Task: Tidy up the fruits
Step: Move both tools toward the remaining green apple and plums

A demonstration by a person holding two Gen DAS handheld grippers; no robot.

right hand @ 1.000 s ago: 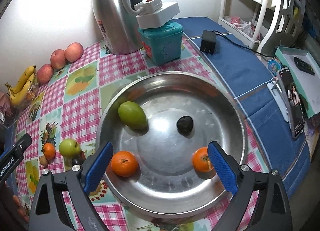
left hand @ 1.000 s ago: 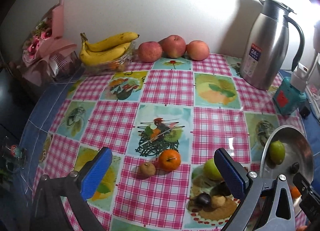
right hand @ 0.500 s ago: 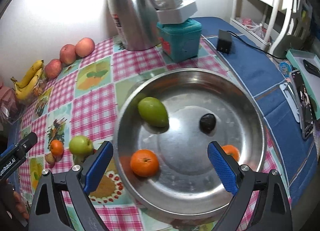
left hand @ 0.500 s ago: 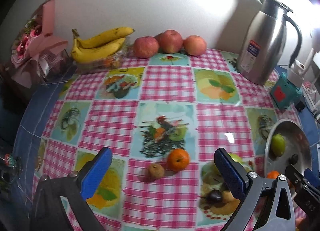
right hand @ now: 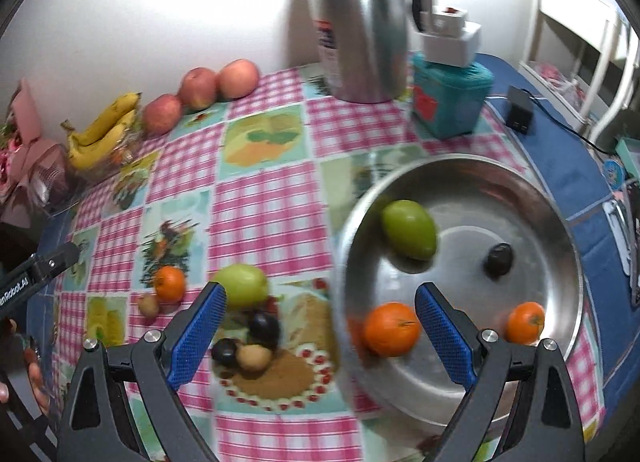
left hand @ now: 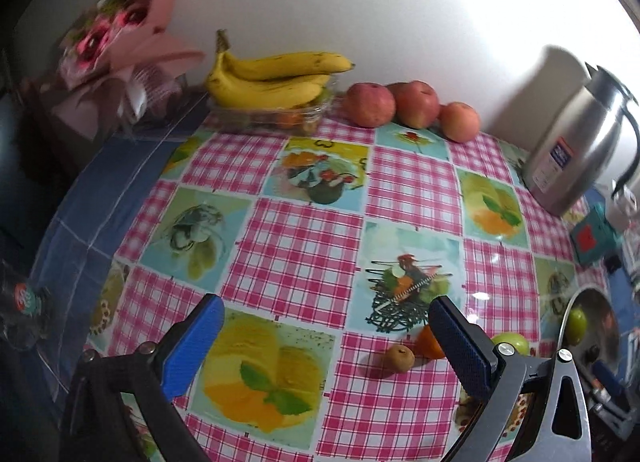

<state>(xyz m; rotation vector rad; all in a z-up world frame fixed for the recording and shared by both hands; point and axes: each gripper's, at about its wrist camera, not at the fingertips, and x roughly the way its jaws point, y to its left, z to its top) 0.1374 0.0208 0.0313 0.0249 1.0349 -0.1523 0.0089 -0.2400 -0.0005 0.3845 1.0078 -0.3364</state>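
A steel bowl [right hand: 560,246] holds a green mango [right hand: 408,229], a dark plum [right hand: 499,260] and two oranges [right hand: 391,328]. Loose on the checked cloth lie a green apple [right hand: 242,285], an orange [right hand: 169,283], a small brown fruit [right hand: 148,304], two dark plums [right hand: 264,329] and a tan fruit [right hand: 253,357]. My right gripper [right hand: 320,336] is open, hovering over the bowl's left rim. In the left wrist view the open left gripper [left hand: 326,346] hangs above the cloth, with the brown fruit [left hand: 399,358] and orange [left hand: 428,340] just left of its right finger.
Bananas [left hand: 272,79] on a clear tray and three red apples [left hand: 412,105] line the back wall. A steel jug [right hand: 360,17], a teal box [right hand: 450,99] and a black adapter [right hand: 519,111] stand at the back right. A pink bouquet [left hand: 120,45] sits far left.
Both grippers have swung left. The bowl has slid to the right in the right wrist view, bringing the loose fruits into sight; the left wrist view now faces the bananas more closely.
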